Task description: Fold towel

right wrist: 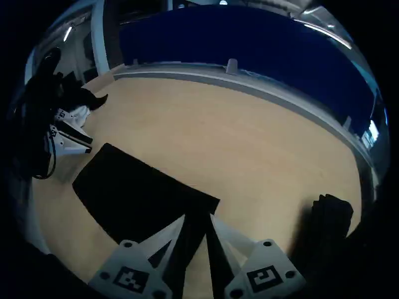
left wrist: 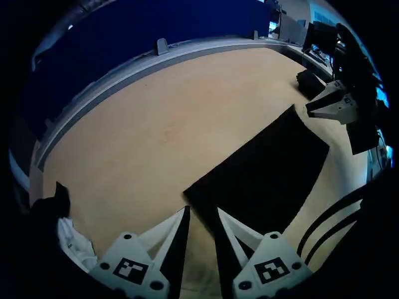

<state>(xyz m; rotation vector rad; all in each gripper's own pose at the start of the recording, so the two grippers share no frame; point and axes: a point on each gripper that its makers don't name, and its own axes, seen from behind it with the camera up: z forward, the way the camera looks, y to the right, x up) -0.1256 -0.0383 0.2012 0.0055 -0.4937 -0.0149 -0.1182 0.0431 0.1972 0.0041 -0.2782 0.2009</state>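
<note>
I am holding my left gripper (left wrist: 202,209) low over the table (left wrist: 149,134), jaws parted with nothing between them. The towel (left wrist: 259,174) is lying flat and single-layered on the wood. In the left gripper view its near corner is sitting just past my fingertips at 12 o'clock, and the cloth is running away toward 2 o'clock. My right gripper (right wrist: 197,216) is hovering at the opposite end. In the right gripper view its jaws are standing apart by a narrow gap, clamping nothing, with the towel's corner just ahead at 12 to 1 o'clock and the rest spreading toward 10 o'clock, where my left gripper is waiting.

A stack (right wrist: 329,214) of dark folded cloth is sitting at 3 o'clock from my right tips, well apart from the towel.

I am judging that the fold is not yet begun, since the towel shows no crease or doubled edge.

I am expecting the towel to be light, soft and limp. It will probably sag between two grips and drag on the wood rather than slide stiffly. It is lying so flat that I am doubting a finger can get under it easily. I am thinking each lower finger has to scrape along the table and catch the very corner. So I am planning to pinch the two corners on one edge, one per gripper. A pinch too far in would likely gather a bunch of cloth, and one too shallow may let the corner slip free as it lifts.
</note>
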